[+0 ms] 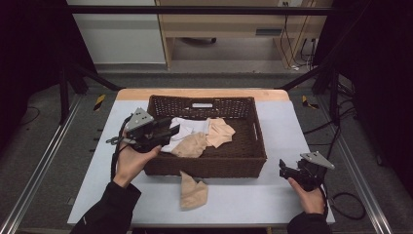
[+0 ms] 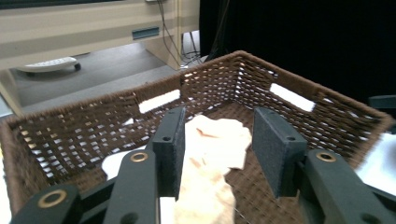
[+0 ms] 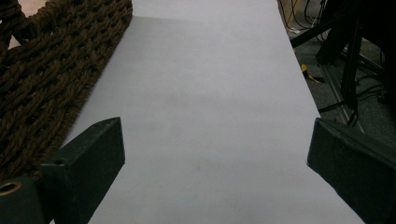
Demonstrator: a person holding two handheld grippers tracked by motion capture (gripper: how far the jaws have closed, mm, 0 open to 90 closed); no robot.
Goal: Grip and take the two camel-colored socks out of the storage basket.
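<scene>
A brown wicker basket (image 1: 204, 165) stands mid-table and holds beige cloths (image 1: 219, 131) and a white cloth (image 1: 187, 127). One more beige cloth (image 1: 194, 191) lies on the white table in front of the basket. My left gripper (image 1: 174, 130) hangs over the basket's left part. In the left gripper view it (image 2: 217, 154) is open, with a beige cloth (image 2: 219, 140) below the gap and the basket wall (image 2: 70, 135) behind. My right gripper (image 1: 283, 168) rests at the basket's right front corner. It (image 3: 215, 140) is wide open over bare table, with the basket (image 3: 46, 70) at its left.
The white table surface (image 1: 292, 126) runs along the right of the basket and across the front. Black frame bars and cables (image 1: 341, 200) flank the table's edges. A wooden cabinet (image 1: 229, 24) stands on the floor beyond the table.
</scene>
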